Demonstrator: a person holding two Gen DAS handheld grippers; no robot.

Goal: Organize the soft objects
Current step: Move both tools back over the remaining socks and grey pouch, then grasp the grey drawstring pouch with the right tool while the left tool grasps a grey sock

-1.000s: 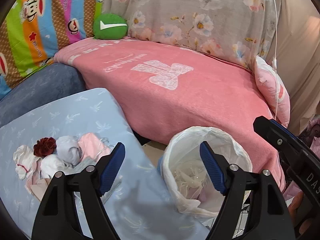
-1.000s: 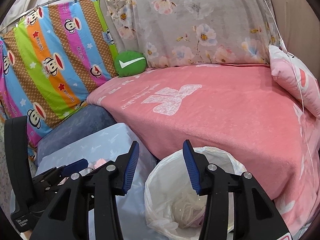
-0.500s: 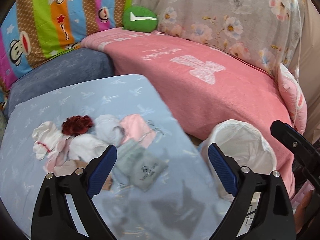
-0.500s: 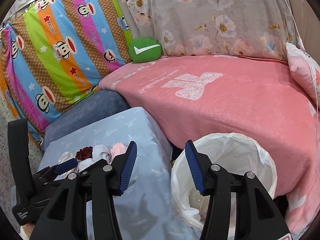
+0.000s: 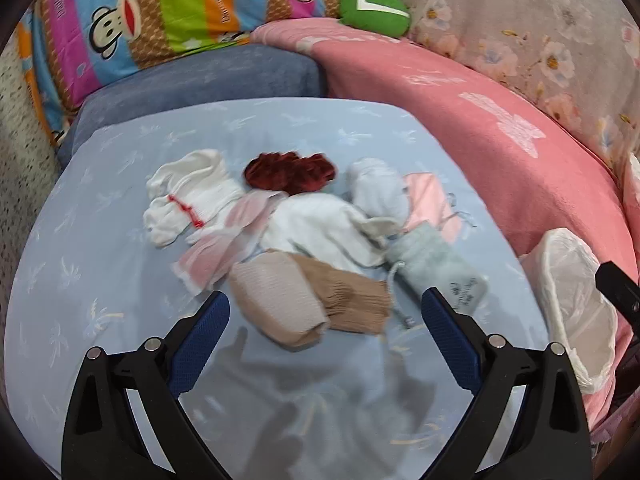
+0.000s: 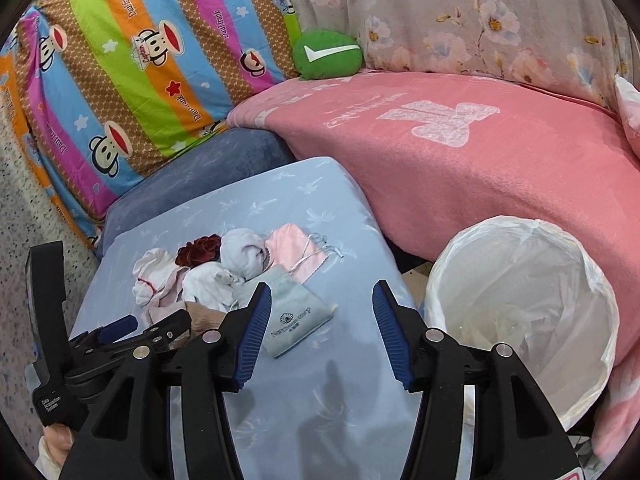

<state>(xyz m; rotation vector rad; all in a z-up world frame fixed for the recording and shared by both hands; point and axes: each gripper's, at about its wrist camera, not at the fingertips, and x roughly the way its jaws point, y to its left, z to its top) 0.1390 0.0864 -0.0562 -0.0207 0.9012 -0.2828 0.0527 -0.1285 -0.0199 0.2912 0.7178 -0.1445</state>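
On smooth blue sheet (image 5: 100, 280): ribbed tan sock (image 5: 308, 300).

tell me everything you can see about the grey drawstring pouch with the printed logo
The grey drawstring pouch is a small, flat bag of soft, felt-like fabric in pale grey-green, with a dark printed logo and a line of text near its bottom end. It lies slack on the light blue sheet, at the right edge of the pile of soft items. Its gathered neck, with a grey cord, tucks against the white cloth. Neither gripper touches it.

dark red scrunchie (image 5: 289, 172), tan sock (image 5: 316, 300)
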